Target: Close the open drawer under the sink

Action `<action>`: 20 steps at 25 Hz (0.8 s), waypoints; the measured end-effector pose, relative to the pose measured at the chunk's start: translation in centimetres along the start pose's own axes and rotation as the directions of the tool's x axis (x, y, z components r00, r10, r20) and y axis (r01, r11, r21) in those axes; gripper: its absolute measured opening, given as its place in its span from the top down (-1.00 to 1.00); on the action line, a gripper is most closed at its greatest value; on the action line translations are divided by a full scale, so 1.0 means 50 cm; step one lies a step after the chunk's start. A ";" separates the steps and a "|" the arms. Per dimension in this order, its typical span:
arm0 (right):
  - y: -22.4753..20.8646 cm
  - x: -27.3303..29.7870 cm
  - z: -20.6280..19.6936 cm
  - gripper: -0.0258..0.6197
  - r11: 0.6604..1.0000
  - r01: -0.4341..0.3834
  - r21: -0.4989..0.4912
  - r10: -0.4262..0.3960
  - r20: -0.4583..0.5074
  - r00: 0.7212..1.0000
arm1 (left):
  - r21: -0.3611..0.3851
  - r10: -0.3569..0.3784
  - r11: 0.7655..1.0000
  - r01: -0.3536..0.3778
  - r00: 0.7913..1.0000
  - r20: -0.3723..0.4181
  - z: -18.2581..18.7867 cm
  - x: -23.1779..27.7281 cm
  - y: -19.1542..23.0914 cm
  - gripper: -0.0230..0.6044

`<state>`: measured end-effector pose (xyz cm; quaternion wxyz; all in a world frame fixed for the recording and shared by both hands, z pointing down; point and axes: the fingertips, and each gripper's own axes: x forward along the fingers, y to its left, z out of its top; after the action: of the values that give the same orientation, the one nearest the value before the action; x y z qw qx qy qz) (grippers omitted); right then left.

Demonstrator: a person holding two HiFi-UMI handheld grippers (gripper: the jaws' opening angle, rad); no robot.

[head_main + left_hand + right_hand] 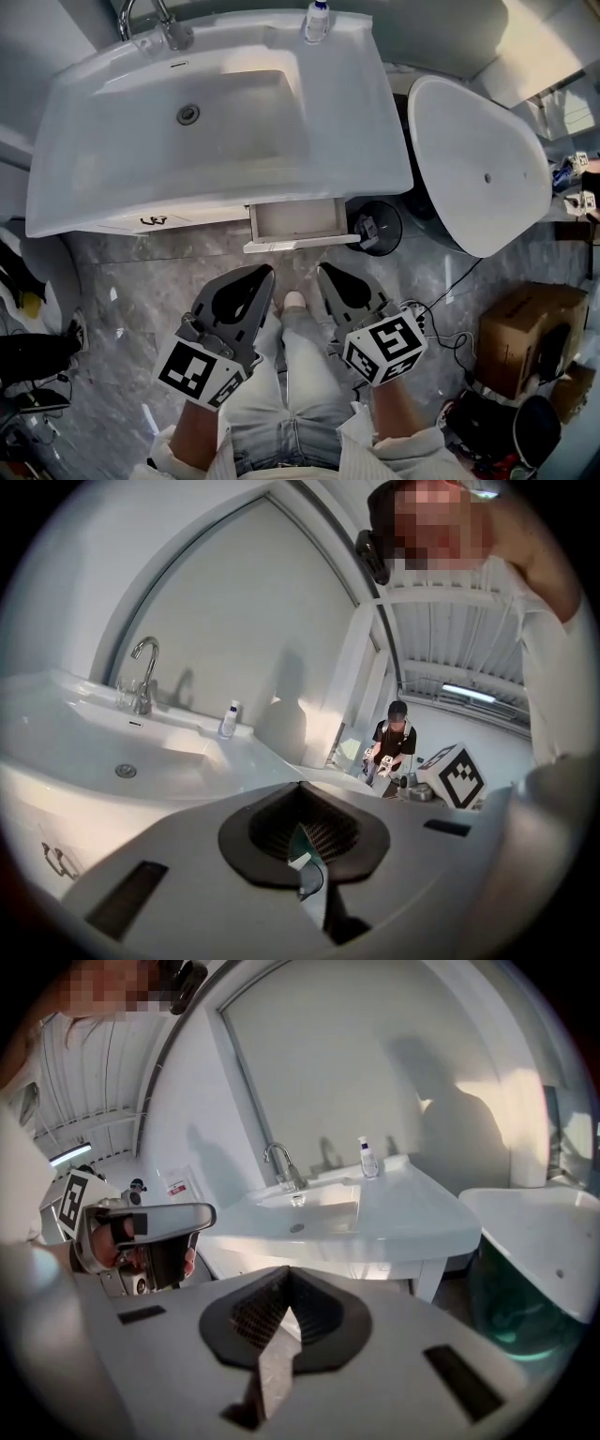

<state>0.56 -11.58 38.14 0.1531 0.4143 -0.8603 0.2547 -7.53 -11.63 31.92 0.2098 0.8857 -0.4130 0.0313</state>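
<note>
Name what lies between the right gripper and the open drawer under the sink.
Nothing but bare grey floor separates the right gripper from the drawer, seen in the head view.

Your head view is bright, even and sharp, with soft glare across the white sink (112, 141) and deep shadow beneath its front edge. Both gripper views bow strongly toward black, vignetted corners. Warm sunlight patches and a broad shadow fall on the wall (375, 1054) behind the faucet (281, 1162), and the nearest foreground is soft.
</note>
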 end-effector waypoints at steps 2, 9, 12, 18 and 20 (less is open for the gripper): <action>-0.012 0.009 -0.019 0.89 1.000 0.010 0.009 -0.010 -0.007 1.000 | -0.013 0.005 1.000 -0.005 1.000 -0.011 -0.027 0.003 0.014 0.88; -0.054 0.044 -0.102 0.89 0.997 0.058 0.056 -0.056 -0.038 0.998 | -0.052 0.001 0.999 -0.005 0.998 -0.071 -0.131 0.024 0.053 0.88; -0.069 0.061 -0.137 0.89 0.995 0.074 0.068 -0.071 -0.049 0.996 | -0.068 -0.008 0.998 0.002 0.996 -0.092 -0.175 0.036 0.059 0.88; -0.095 0.098 -0.201 0.89 0.993 0.086 0.081 -0.080 -0.072 0.994 | -0.078 -0.021 0.997 0.011 0.991 -0.134 -0.261 0.068 0.065 0.88; -0.106 0.107 -0.221 0.89 0.992 0.093 0.084 -0.087 -0.078 0.993 | -0.081 -0.022 0.997 0.011 0.989 -0.145 -0.288 0.078 0.066 0.88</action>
<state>2.05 -11.53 51.44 0.1780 0.4493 -0.8225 0.2999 -5.73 -10.57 47.02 0.2747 0.8754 -0.3901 0.0777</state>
